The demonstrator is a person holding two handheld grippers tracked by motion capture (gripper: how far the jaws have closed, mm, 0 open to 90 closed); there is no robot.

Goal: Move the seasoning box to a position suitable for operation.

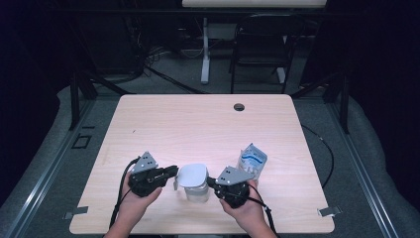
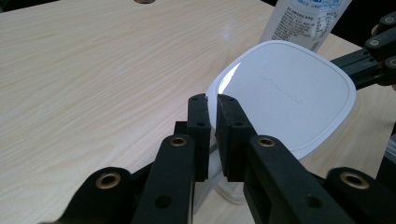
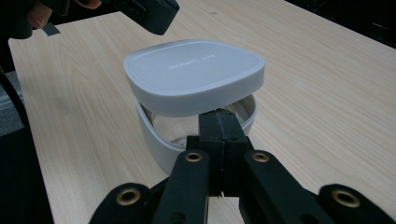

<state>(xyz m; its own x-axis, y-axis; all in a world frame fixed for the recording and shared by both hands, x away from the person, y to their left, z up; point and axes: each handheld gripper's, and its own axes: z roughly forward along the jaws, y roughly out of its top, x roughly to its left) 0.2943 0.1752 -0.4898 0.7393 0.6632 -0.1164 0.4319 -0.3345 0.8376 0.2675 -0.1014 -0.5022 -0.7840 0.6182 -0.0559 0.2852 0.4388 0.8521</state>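
Flanking a lidded container (image 1: 193,182), two tongs, plastic pouch (image 1: 252,159) just behind

High view overhead, facing forward; both gripper views close, sharing the white lid (image 2: 285,93)

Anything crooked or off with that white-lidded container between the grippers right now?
Yes: the white lid sits askew on the clear container, raised on the near side, with a gap above the rim in the right gripper view. The right gripper, jaws shut, is at that rim. The pouch behind stands upright; nothing spilled.
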